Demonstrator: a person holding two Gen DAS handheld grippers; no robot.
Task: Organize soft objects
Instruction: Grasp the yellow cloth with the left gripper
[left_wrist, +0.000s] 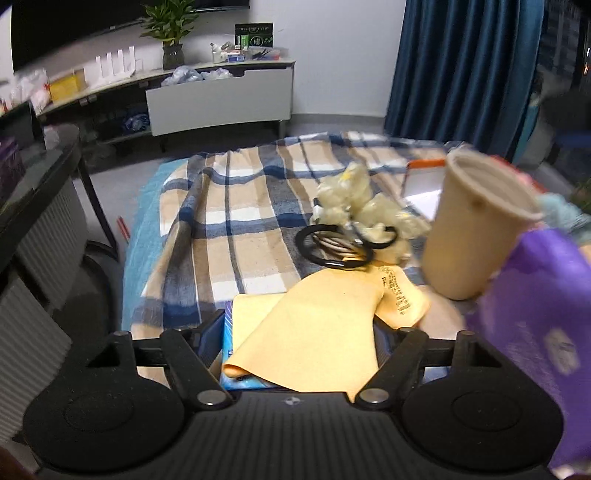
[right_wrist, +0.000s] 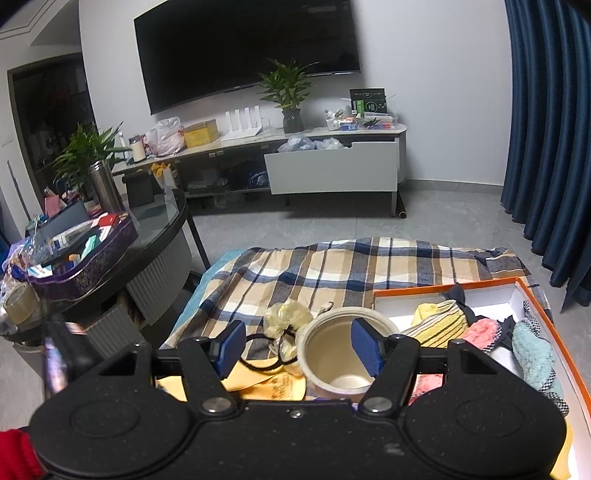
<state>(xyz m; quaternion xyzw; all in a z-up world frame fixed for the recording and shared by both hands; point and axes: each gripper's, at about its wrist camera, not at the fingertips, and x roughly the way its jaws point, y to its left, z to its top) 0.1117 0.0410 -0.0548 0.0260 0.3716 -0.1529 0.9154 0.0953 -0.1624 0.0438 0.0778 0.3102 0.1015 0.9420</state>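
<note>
A yellow rubbery cloth (left_wrist: 317, 325) lies flat between the wide-apart fingers of my left gripper (left_wrist: 298, 328), over a blue packet (left_wrist: 231, 373); the pads are mostly hidden and no squeeze shows. Beyond it are black hair rings (left_wrist: 332, 247) and a crumpled pale bag (left_wrist: 354, 199). A beige cup (right_wrist: 343, 354) stands under my right gripper (right_wrist: 297, 343), which is open; one pad hangs over the cup's mouth. The orange-rimmed box (right_wrist: 532, 291) at the right holds a yellow striped cloth (right_wrist: 439, 325), a pink fluffy piece (right_wrist: 480, 330) and a light blue one (right_wrist: 532, 350).
Everything rests on a plaid blanket (right_wrist: 332, 266). A round glass table (right_wrist: 159, 229) with a purple tray (right_wrist: 85, 262) of clutter stands to the left. A TV cabinet (right_wrist: 332, 173) lines the far wall, and a blue curtain (right_wrist: 546, 129) hangs at the right.
</note>
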